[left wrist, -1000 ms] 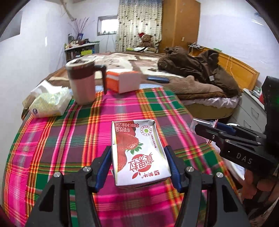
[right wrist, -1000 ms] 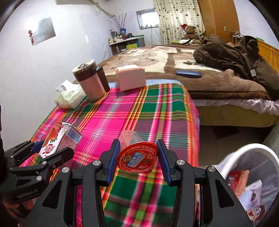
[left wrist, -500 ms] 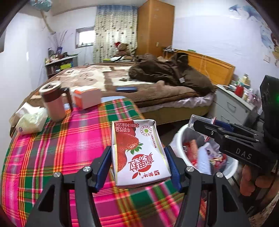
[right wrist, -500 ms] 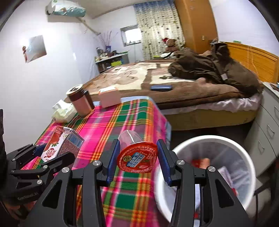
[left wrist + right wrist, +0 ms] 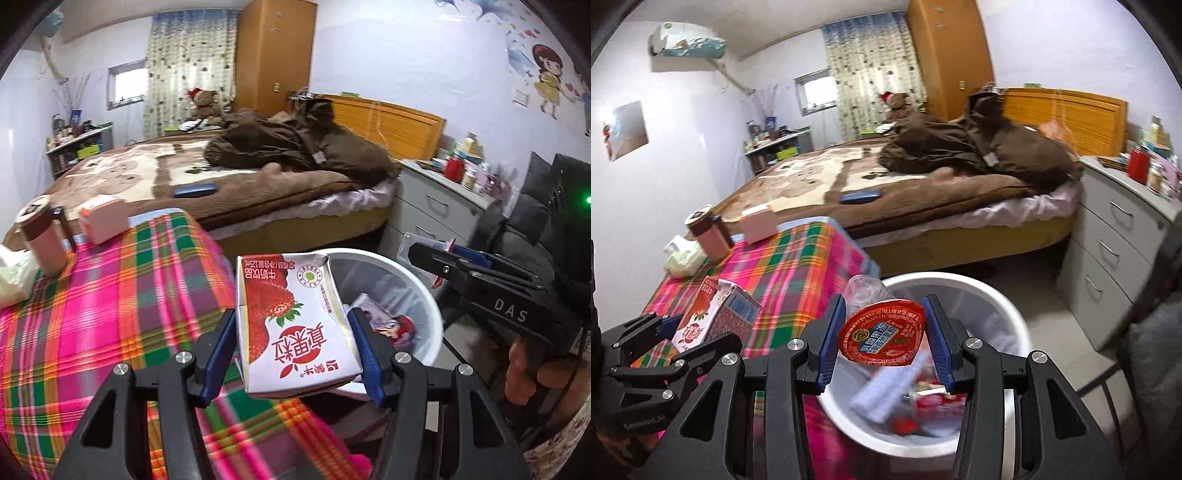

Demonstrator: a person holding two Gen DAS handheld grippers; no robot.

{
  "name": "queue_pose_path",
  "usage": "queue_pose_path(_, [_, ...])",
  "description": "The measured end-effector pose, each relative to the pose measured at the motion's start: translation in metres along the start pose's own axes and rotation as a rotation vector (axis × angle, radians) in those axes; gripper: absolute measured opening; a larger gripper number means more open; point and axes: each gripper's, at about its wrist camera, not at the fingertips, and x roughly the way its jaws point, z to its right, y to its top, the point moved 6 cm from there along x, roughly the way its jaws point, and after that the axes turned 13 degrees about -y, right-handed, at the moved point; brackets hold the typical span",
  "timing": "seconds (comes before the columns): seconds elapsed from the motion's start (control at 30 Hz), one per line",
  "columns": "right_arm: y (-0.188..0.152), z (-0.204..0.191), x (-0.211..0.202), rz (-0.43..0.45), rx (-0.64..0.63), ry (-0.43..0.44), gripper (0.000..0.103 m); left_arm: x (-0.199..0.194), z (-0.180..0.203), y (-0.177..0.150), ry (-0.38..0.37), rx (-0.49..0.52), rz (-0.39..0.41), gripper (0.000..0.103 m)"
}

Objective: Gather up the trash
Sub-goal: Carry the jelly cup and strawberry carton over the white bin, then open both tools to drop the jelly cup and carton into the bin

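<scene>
My left gripper (image 5: 293, 341) is shut on a strawberry milk carton (image 5: 295, 325), red and white, held upright over the table's right edge next to the white trash bin (image 5: 399, 266). The same carton (image 5: 716, 317) shows at the lower left of the right wrist view. My right gripper (image 5: 884, 341) is shut on a clear jelly cup with a red foil lid (image 5: 881, 334), held above the open white trash bin (image 5: 1001, 299), which holds wrappers and other trash. The right gripper (image 5: 443, 258) also appears at the right of the left wrist view, a hand on its handle.
A plaid-covered table (image 5: 110, 295) carries a brown mug (image 5: 40, 240), a pink box (image 5: 105, 221) and a tissue pack (image 5: 683, 258). Behind are a bed (image 5: 923, 199) with a brown coat, and a grey drawer unit (image 5: 1123, 243) right of the bin.
Both grippers have swung to the right, from over the plaid table to the bin, each keeping its item. The bin has come into full view below them.
</scene>
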Motion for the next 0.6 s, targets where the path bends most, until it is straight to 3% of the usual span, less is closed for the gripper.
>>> queue_pose_path(0.2, [-0.011, 0.032, 0.014, -0.044, 0.036, -0.06, 0.045, 0.027, 0.023, -0.004, -0.045, 0.011, -0.045, 0.062])
queue_pose_path(0.6, [-0.03, 0.054, 0.046, -0.136, 0.017, -0.103, 0.045, 0.073, 0.033, -0.014, -0.041, 0.036, -0.117, 0.062])
